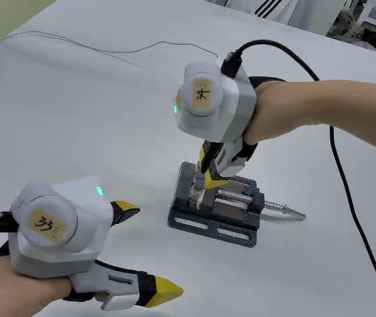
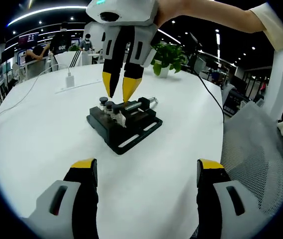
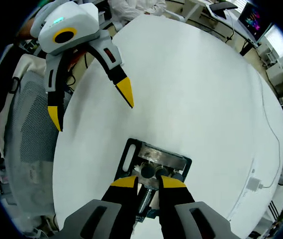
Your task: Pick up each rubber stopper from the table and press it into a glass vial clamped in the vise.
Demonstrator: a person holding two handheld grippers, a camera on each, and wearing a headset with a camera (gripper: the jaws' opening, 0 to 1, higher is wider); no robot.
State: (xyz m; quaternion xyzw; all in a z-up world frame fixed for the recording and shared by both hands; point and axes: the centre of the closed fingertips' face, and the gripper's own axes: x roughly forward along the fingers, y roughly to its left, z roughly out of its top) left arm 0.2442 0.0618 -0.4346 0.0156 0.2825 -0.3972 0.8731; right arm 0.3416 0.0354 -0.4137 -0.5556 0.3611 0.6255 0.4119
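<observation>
**Worktop** (image 1: 75, 119): white, broad; a thin light cable (image 1: 108, 49) lies across its far side.

**Vise** (image 1: 214, 221): small, dark, with a screw spindle sticking out to one side; it sits flat on the worktop. In the left gripper view the vise (image 2: 131, 130) holds a short row of glass vials (image 2: 112, 113) upright between its clamping faces. Each vial seen there is topped by a dark rubber stopper (image 2: 103, 101). In the right gripper view two round dark tops (image 3: 145, 172) show in the vise (image 3: 131, 154).

**Right hand-held gripper** (image 1: 209, 173): points down directly over the vise. Its yellow tips (image 2: 120, 85) are drawn close, just above the vials. From its own camera (image 3: 149, 182) a narrow gap remains; I cannot tell whether anything is grasped. A black cable (image 1: 333, 152) trails from it.

**Left hand-held gripper** (image 1: 145, 249): released, jaws spread wide (image 2: 146, 167) with nothing between them. It is low over bare worktop, well apart from the vise, and also shows in the right gripper view (image 3: 91, 105).
</observation>
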